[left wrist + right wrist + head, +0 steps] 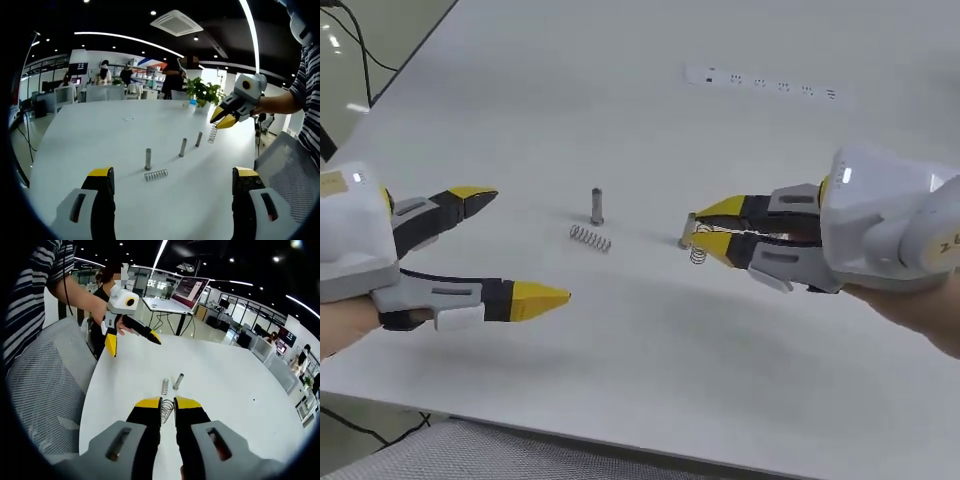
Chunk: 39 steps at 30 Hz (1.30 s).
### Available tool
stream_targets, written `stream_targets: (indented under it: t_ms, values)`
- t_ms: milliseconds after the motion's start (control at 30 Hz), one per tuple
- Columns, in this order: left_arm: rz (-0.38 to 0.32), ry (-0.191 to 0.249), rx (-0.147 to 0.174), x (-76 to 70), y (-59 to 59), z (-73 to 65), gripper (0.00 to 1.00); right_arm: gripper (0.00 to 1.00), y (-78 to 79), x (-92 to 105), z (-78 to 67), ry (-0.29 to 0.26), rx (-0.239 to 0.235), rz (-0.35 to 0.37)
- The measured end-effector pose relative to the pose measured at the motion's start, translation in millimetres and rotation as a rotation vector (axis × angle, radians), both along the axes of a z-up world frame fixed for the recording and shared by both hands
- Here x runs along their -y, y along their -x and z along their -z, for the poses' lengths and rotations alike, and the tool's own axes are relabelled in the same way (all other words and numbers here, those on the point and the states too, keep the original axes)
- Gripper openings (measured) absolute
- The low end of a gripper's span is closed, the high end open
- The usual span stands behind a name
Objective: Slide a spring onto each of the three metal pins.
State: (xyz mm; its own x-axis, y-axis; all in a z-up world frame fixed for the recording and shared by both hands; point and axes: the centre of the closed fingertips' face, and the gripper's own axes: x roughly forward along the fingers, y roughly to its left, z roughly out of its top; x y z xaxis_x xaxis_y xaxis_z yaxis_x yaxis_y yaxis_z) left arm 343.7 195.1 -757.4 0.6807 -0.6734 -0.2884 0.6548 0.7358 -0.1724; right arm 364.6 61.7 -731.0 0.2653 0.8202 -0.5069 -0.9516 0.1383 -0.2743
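Being pinched mid-coil by the right tool (168, 401) — a thin steel-wire spring (167, 412), likely light and squashy; the left tool (510, 245) is being held spread.

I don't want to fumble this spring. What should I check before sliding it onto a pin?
1. Held spring clamped in right gripper jaws: ok.
2. Near pin bare and upright: ok.
3. Held spring lined up over near pin: not ok, off to one side.
4. Left gripper open, apart from the parts: ok.
5. Upright spring has a pin inside: cannot tell.
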Motion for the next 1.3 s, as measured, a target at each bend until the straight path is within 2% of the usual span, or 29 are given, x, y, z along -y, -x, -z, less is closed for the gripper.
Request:
stream_targets:
  t_ms: [67,300,500,733,967,1300]
  values:
    - [0.002,0.010,0.009,0.3,0.6,-1.8,0.97,0.11,-2.3,0.8,0.7,0.001,0.000,0.004]
    - [0.023,-0.011,0.004,1.6,4.2,1.8,0.97,0.11,-12.9,2.6,2.3,-0.001,-0.002,0.027]
    - [0.018,-0.001,0.003,0.6,5.5,0.2,0.97,0.11,-22.3,2.3,3.3,-0.004,0.000,0.050]
    - [0.011,-0.005,-0.014,-3.2,8.5,3.3,0.97,0.11,-39.7,4.1,4.9,-0.009,-0.008,0.112]
    - [0.006,0.003,-0.017,-4.6,9.3,2.9,0.97,0.11,-60.6,4.7,1.9,-0.051,-0.017,0.189]
    - [0.011,0.004,-0.018,-3.7,11.6,3.1,0.97,0.11,-70.7,-0.8,5.4,-0.057,-0.024,0.213]
